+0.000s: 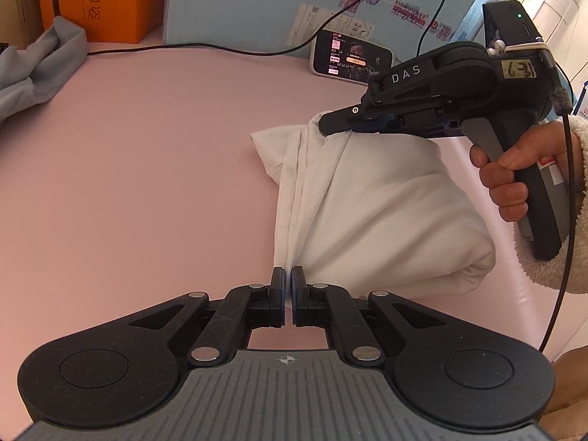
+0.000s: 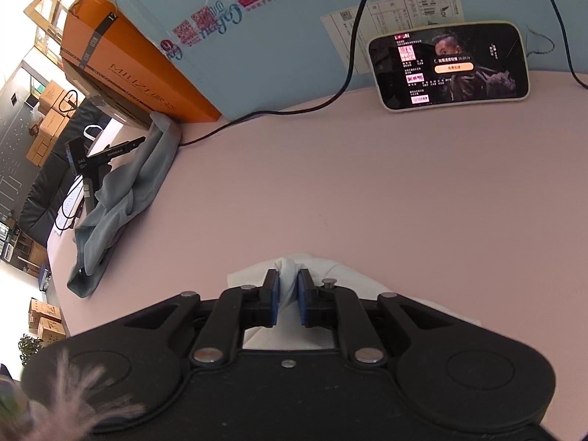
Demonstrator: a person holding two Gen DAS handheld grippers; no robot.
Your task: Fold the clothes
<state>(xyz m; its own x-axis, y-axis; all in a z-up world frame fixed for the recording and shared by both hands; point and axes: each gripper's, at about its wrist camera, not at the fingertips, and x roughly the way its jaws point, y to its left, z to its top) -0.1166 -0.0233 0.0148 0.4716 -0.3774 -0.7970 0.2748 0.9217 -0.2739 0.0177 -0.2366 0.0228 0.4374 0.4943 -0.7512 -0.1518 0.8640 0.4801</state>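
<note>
White garment [image 1: 371,202] on pink table [image 1: 147,183], pinched at opposite ends by left hand-held gripper [image 1: 288,279] and right hand-held gripper [image 2: 287,286].

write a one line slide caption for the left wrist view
Both tools, left and right, pinch the white garment on the pink table.

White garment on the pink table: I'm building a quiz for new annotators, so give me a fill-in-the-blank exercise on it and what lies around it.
1. The left tool and the right tool are both shut on the ____ garment.
2. The table is ____ in colour.
3. The phone leans against a light ____ box.
4. The crumpled cloth is ____.

Missing words: white; pink; blue; grey
</note>
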